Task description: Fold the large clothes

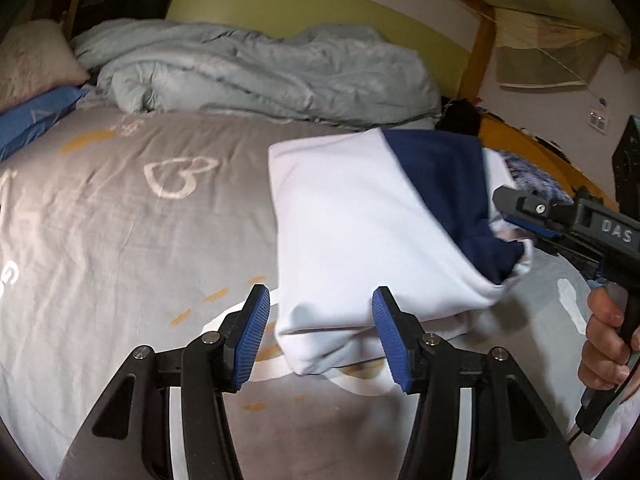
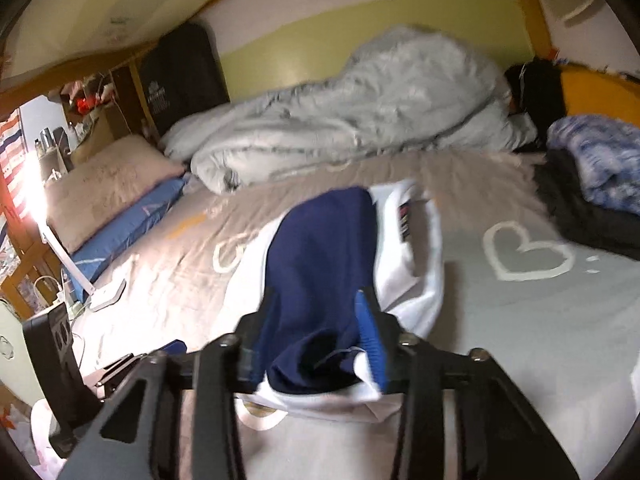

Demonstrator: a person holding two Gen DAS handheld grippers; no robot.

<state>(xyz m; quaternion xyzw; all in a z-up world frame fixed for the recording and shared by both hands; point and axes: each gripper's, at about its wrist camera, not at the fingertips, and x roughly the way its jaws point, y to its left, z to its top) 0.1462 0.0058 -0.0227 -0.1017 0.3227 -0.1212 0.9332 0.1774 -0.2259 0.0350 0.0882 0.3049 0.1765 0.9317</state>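
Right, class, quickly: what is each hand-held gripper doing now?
Left hand-held gripper: open, garment corner between the pads, not pinched.
Right hand-held gripper: closed on the garment.

"DAS" in pale letters on the right claw's [image 1: 516, 220] black body.

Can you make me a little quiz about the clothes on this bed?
1. True or false: the right gripper has the white and navy garment between its fingers.
2. What shape is printed on the grey bedsheet? A star, B heart, C moon.
3. Fill in: the crumpled quilt lies at the ___ side of the bed.

Key: 1 true; 2 B; 3 far.
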